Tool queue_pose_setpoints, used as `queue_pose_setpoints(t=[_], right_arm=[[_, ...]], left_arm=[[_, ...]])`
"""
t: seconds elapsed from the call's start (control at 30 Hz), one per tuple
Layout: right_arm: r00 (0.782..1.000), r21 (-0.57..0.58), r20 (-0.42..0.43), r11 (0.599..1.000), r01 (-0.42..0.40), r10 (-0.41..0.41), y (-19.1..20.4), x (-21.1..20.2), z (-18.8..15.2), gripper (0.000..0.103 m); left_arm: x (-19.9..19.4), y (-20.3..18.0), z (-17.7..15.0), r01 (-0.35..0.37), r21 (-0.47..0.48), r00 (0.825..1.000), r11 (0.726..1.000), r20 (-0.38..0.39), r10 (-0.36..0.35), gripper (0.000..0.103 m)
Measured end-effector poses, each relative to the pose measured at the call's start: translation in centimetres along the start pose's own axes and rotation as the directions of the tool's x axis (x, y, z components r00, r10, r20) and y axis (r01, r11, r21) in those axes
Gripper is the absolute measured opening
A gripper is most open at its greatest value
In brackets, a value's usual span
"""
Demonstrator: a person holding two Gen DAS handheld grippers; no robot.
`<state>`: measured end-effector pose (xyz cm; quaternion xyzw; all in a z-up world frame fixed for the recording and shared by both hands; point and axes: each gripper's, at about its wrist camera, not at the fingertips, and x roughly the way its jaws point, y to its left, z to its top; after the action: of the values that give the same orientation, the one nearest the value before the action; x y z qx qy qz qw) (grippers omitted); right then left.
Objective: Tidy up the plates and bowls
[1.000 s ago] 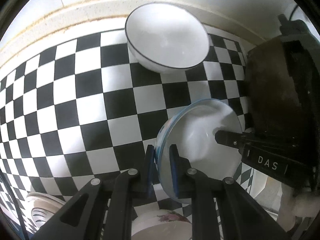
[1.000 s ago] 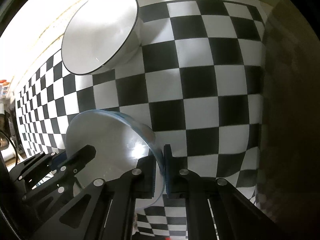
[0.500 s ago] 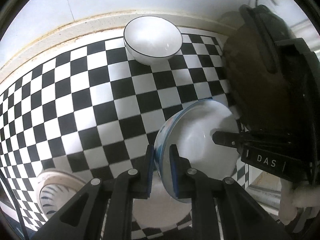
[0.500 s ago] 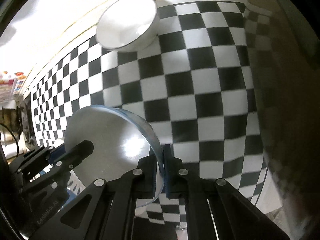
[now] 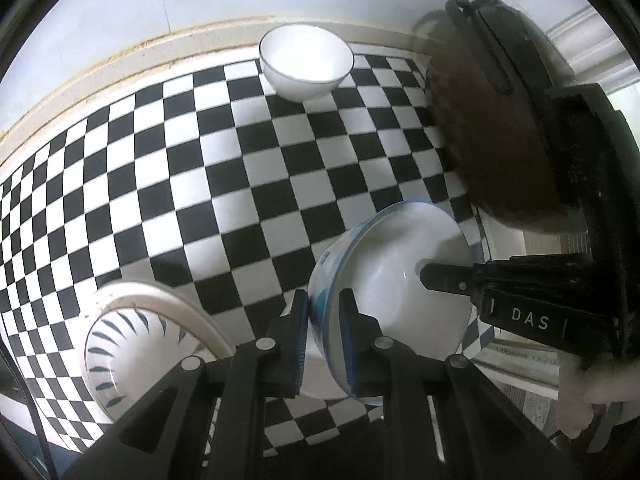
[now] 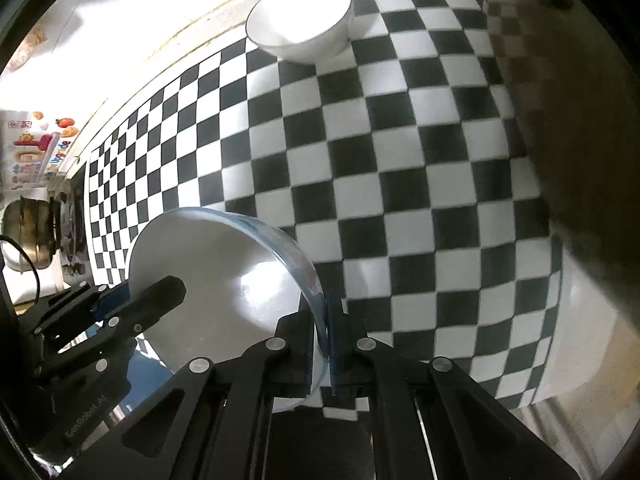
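Note:
Both grippers hold one white bowl with a blue rim (image 5: 404, 280), lifted and tilted above the checkered cloth. My left gripper (image 5: 324, 312) is shut on its near rim. My right gripper (image 6: 326, 332) is shut on the opposite rim of the same bowl (image 6: 216, 272). A white bowl with a thin dark rim (image 5: 306, 62) stands upright at the far edge by the wall; it also shows in the right wrist view (image 6: 300, 20). A white dish with blue leaf marks (image 5: 132, 356) sits at lower left.
A large dark brown round appliance (image 5: 492, 120) stands at the right edge of the cloth. A white wall with a beige ledge (image 5: 120, 64) runs behind. A metal pot (image 6: 30, 232) and packaging (image 6: 32, 148) lie far left in the right wrist view.
Both grippers have risen and pulled back with the blue-rimmed bowl. The dark-rimmed bowl now looks smaller and farther away. The leaf-patterned dish has come fully into view.

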<state>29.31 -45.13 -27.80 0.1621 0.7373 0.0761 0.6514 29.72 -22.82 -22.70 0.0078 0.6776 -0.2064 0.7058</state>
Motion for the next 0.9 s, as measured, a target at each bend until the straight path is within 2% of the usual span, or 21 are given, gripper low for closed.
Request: queue_pose_setpoints(t=[0.47,0.77,0.9], right_arm=[[0.998,0.007,-0.065,1.0,-0.001,0.002,1.1,4.9,-3.2,0.007],[0.995,-0.019,-0.093,0.999,0.033,-0.034,1.9,7.2,-3.4,0.007],[0.993,-0.034,-0.101,0.998,0.055,-0.058,2.4,8.1,-3.4,0.007]], left_arm=[[2.8,1.5,-2.9,-0.012,-0.015,0.998,1.0,-0.069,0.011,0.013],[4.9,2.2,-3.5,-0.033,-0.026,0.993,0.999,-0.114,0.03,0.013],[5.6,2.1,-3.8,-0.06,-0.006,0.99,0.998,-0.128,0.059,0.013]])
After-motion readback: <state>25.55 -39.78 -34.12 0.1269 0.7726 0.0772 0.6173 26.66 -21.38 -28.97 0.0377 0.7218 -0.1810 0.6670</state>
